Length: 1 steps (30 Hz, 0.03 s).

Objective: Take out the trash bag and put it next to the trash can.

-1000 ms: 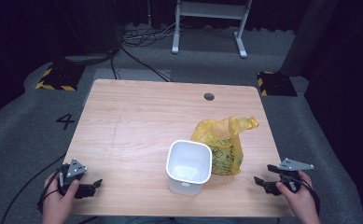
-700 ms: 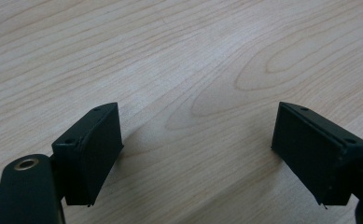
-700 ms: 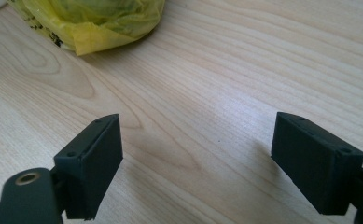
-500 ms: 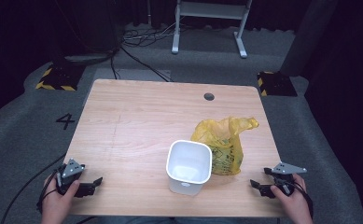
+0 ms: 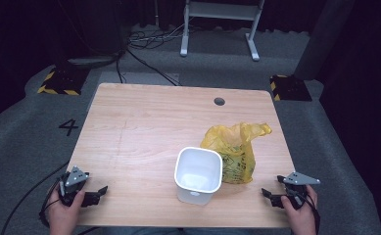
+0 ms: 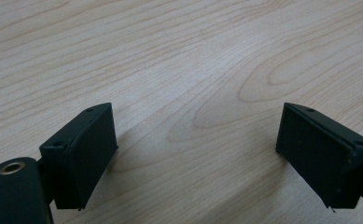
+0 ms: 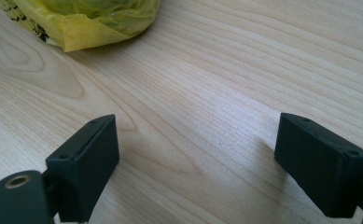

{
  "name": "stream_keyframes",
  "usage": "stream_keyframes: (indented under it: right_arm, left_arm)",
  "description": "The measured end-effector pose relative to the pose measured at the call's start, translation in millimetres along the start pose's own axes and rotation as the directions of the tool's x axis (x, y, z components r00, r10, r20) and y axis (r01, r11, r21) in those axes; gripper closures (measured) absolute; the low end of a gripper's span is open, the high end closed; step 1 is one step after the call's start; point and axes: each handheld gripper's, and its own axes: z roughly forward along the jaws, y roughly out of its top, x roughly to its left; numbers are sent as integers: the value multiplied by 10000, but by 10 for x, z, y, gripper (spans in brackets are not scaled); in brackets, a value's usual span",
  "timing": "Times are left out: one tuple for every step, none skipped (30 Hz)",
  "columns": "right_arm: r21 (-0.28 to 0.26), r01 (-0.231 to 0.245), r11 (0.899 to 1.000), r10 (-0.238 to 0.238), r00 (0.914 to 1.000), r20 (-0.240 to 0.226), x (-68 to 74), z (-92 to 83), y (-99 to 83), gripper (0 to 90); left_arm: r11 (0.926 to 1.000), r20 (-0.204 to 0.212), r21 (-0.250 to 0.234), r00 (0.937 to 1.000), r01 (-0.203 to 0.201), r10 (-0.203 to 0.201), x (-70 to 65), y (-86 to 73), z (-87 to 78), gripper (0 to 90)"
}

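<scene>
Resting at the near left corner of the wooden table point(image 5: 144, 127), the left gripper point(image 5: 94, 195) is sitting in the person's left hand point(image 5: 63, 215), jaws spread wide over bare wood in its own view. The right gripper point(image 5: 271, 195) is lying at the near right corner, jaws likewise apart. A white plastic bin point(image 5: 198, 174) is standing near the front edge, touching a crumpled yellow plastic bag point(image 5: 234, 149) behind it. The right gripper view is catching the bag's edge, black print included.

Bin point(image 5: 198, 175), bag point(image 5: 233, 149) block centre-right; left tabletop point(image 5: 134, 132) free.
</scene>
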Motion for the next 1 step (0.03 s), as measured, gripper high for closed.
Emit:
stream_keyframes:
  right_arm:
    - [-4, -3, 10000, 3, 10000, -5, -1, 1, 0, 137]
  left_arm:
    - [10000, -1, 1, 10000, -4, 4, 0, 0, 0, 118]
